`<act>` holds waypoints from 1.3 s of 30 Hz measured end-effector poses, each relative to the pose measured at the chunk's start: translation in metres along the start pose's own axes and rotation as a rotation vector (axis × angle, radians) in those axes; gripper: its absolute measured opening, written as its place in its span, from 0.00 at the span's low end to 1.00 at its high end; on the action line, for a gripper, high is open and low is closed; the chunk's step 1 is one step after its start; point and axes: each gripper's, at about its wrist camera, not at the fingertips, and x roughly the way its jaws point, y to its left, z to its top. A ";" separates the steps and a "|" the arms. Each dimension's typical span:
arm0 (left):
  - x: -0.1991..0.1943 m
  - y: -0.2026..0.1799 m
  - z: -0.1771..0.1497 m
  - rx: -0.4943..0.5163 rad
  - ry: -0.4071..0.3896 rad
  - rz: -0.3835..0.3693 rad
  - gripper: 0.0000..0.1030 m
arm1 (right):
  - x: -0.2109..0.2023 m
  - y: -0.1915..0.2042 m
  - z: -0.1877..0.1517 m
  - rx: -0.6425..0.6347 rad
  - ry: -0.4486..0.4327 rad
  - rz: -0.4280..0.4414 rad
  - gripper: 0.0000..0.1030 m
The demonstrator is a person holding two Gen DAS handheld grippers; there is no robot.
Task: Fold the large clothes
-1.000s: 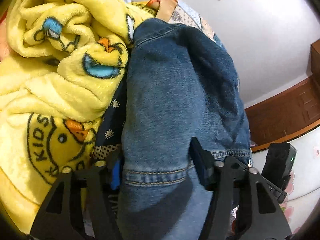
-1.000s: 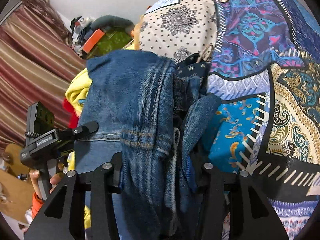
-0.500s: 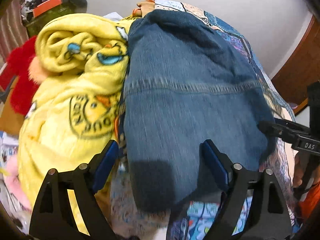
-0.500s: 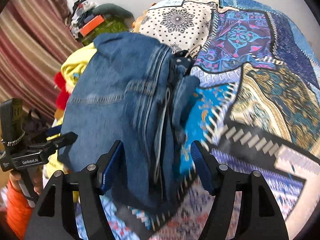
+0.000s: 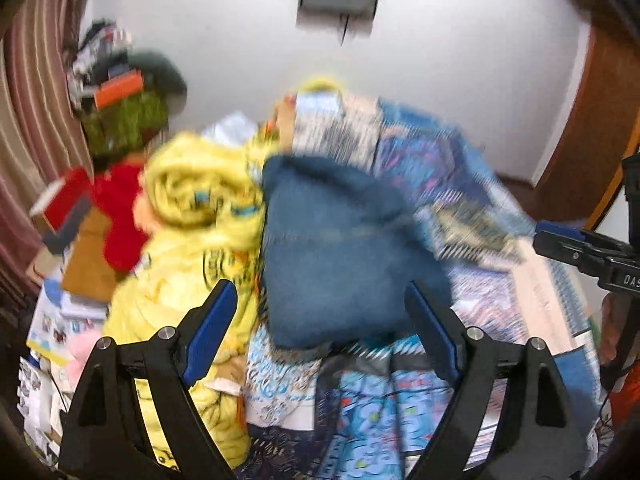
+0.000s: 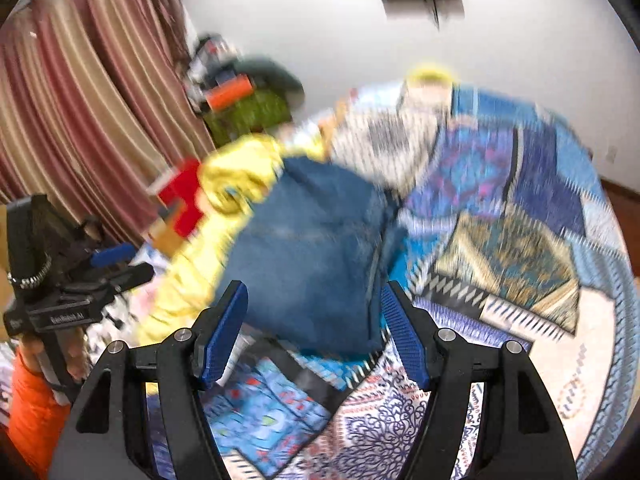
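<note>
Left tongs (image 5: 322, 316) and right tongs (image 6: 314, 318) spread, empty, above folded jeans (image 5: 340, 256).

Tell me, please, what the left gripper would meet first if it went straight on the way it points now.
Most likely the folded jeans on the patterned bedspread. The left gripper has open jaws that frame the jeans' near edge, with nothing between. The blurred picture makes depth uncertain.

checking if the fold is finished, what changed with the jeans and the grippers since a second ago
Both grippers let go of the folded jeans and pulled up and back: the left gripper and right gripper now stand open and clear of the denim. The jeans stay folded on the patterned bedspread, beside the yellow blanket.
</note>
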 end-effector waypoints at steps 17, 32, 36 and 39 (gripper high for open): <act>-0.219 -0.096 -0.035 0.015 -0.594 0.037 0.83 | -0.196 0.110 -0.038 -0.177 -0.517 -0.007 0.64; -0.243 -0.106 -0.072 -0.023 -0.649 0.113 0.99 | -0.198 0.113 -0.066 -0.134 -0.569 -0.153 1.00; -0.240 -0.103 -0.074 -0.030 -0.636 0.115 0.99 | -0.201 0.115 -0.070 -0.138 -0.562 -0.161 1.00; -0.238 -0.105 -0.077 -0.026 -0.631 0.118 0.99 | -0.201 0.115 -0.072 -0.143 -0.562 -0.163 1.00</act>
